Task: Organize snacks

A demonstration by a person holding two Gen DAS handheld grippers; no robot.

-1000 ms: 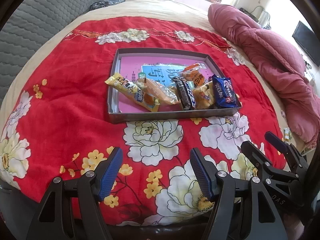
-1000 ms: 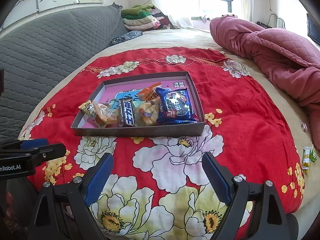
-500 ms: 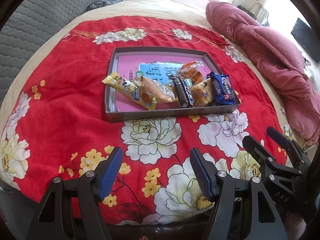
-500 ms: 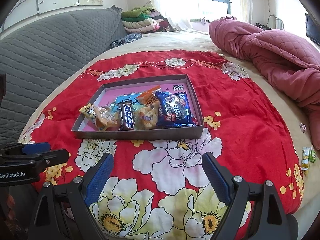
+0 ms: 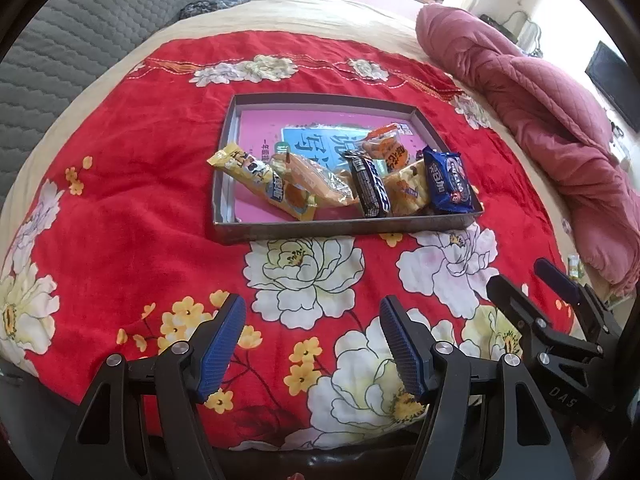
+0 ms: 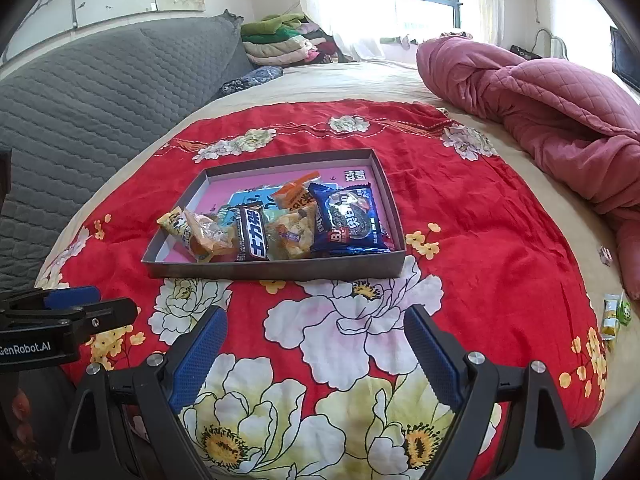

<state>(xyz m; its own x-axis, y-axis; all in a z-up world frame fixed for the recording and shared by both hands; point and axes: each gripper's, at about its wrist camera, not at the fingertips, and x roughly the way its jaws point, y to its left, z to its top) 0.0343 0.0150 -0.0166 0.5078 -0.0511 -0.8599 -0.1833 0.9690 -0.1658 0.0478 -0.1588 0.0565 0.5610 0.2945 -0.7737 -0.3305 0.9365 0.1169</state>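
Note:
A shallow grey box [image 5: 340, 229] [image 6: 276, 270] with a pink floor sits on a red floral blanket [image 5: 132, 208] on a bed. Several snack packets lie along its near side: a yellow packet [image 5: 260, 184], an orange wrapped cake [image 5: 316, 180], a black bar [image 5: 370, 188] [image 6: 252, 236], a yellow biscuit pack [image 5: 408, 192], a blue cookie pack [image 5: 448, 182] [image 6: 348, 220] and an orange packet [image 5: 386, 146]. My left gripper [image 5: 312, 340] is open and empty, well short of the box. My right gripper [image 6: 316, 356] is open and empty, also short of it.
A rumpled pink quilt [image 6: 552, 112] lies at the right. A grey quilted headboard [image 6: 88, 92] stands at the left, with folded clothes [image 6: 280, 40] behind. Small green candy packets [image 6: 614, 314] lie at the bed's right edge.
Both grippers have drawn back slightly and the views have shifted a little. The snacks and the box have not moved. Both grippers stay open.

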